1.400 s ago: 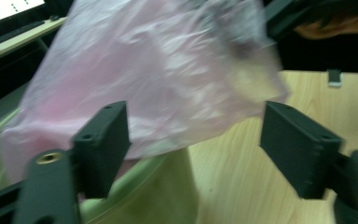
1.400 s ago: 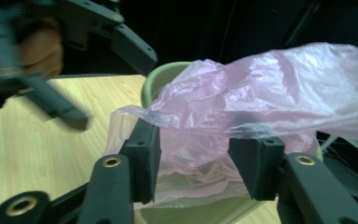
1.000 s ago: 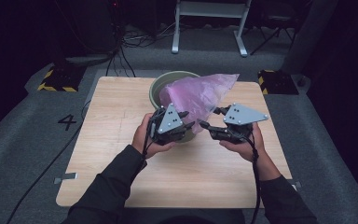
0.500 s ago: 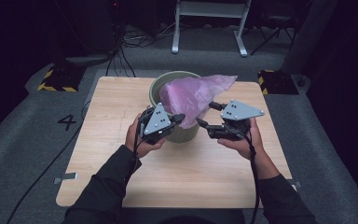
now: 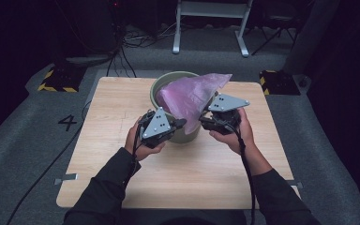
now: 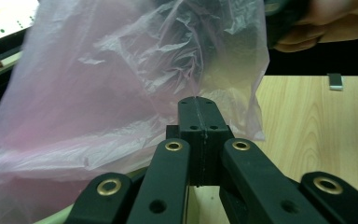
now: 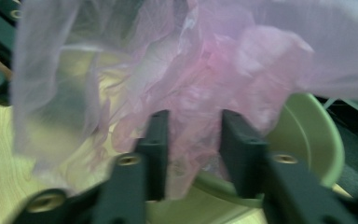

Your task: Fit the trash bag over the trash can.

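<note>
Pink bag [image 5: 192, 96] drapes over green bin [image 5: 168, 84] at table's [image 5: 122, 164] 12 o'clock; L gripper [image 6: 198, 109] clamped tight on bag's edge; R gripper [image 7: 191, 135] at bin's 3 o'clock, jaws just closing, bag between, gap remains.

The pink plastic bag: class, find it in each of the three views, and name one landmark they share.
High view: pink plastic bag lies upper centre, draped over the green bin.
Left gripper view: bag covers the left and centre, above the shut jaws.
Right gripper view: bag spans the top, hanging between the jaws.
Shared landmark: the green bin's rim.
</note>
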